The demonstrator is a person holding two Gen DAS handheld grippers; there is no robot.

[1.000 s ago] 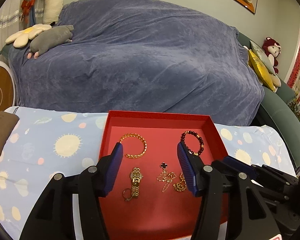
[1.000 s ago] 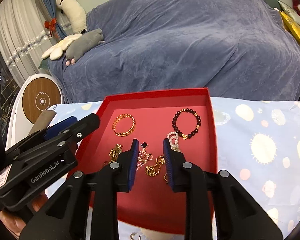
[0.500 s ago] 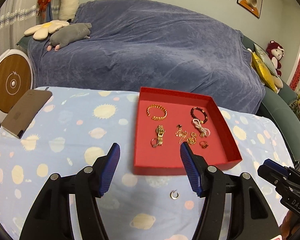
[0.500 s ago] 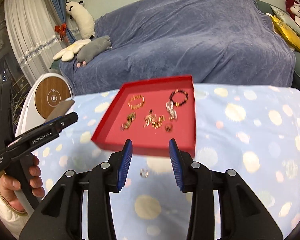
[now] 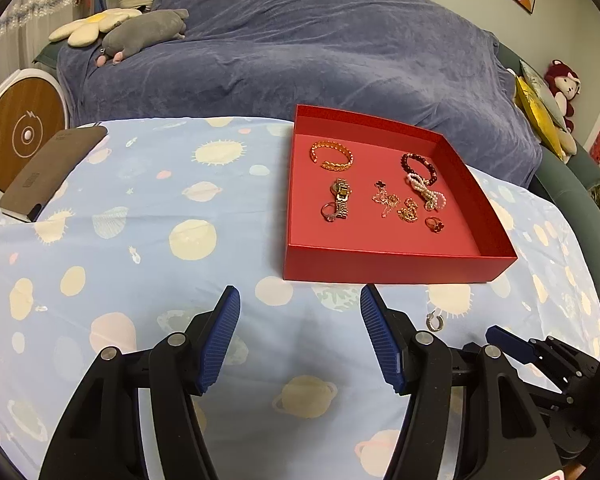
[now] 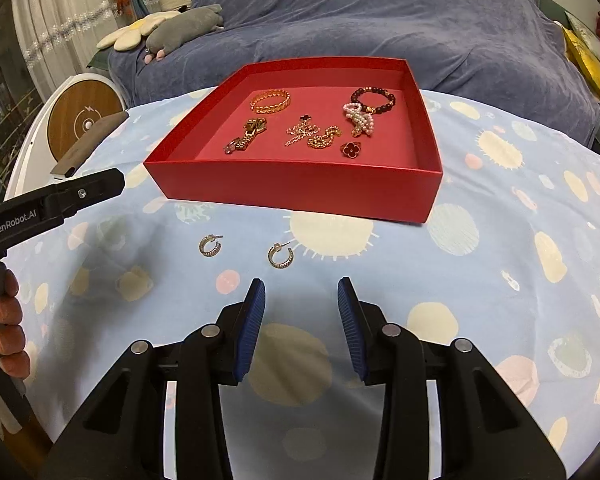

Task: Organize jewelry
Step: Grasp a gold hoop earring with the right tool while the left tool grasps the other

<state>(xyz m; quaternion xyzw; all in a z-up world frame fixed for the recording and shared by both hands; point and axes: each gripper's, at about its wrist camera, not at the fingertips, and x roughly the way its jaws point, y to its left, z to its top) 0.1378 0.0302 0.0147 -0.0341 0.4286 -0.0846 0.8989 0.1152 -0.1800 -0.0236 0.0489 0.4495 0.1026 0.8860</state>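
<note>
A red tray (image 5: 400,268) (image 6: 292,188) sits on the planet-print cloth and holds a gold bangle (image 5: 332,156), a gold watch (image 5: 341,198), chain necklaces (image 5: 396,204), a dark bead bracelet (image 5: 418,164), pearls (image 5: 424,192) and a red clover ring (image 6: 351,149). Two gold hoop earrings (image 6: 210,245) (image 6: 281,256) lie on the cloth in front of the tray; one shows in the left wrist view (image 5: 436,322). My left gripper (image 5: 298,340) is open and empty, short of the tray. My right gripper (image 6: 300,328) is open and empty, just behind the earrings.
A brown phone-like slab (image 5: 48,172) lies at the table's left edge. A round white and wood device (image 5: 20,132) stands beyond it. A blue-covered sofa (image 5: 300,48) with plush toys (image 5: 140,34) runs behind the table. The left gripper's tip (image 6: 80,194) shows in the right wrist view.
Both grippers have pulled back from over the tray to above the cloth in front of it. Both earrings have now come into view. The jaws stay open.
</note>
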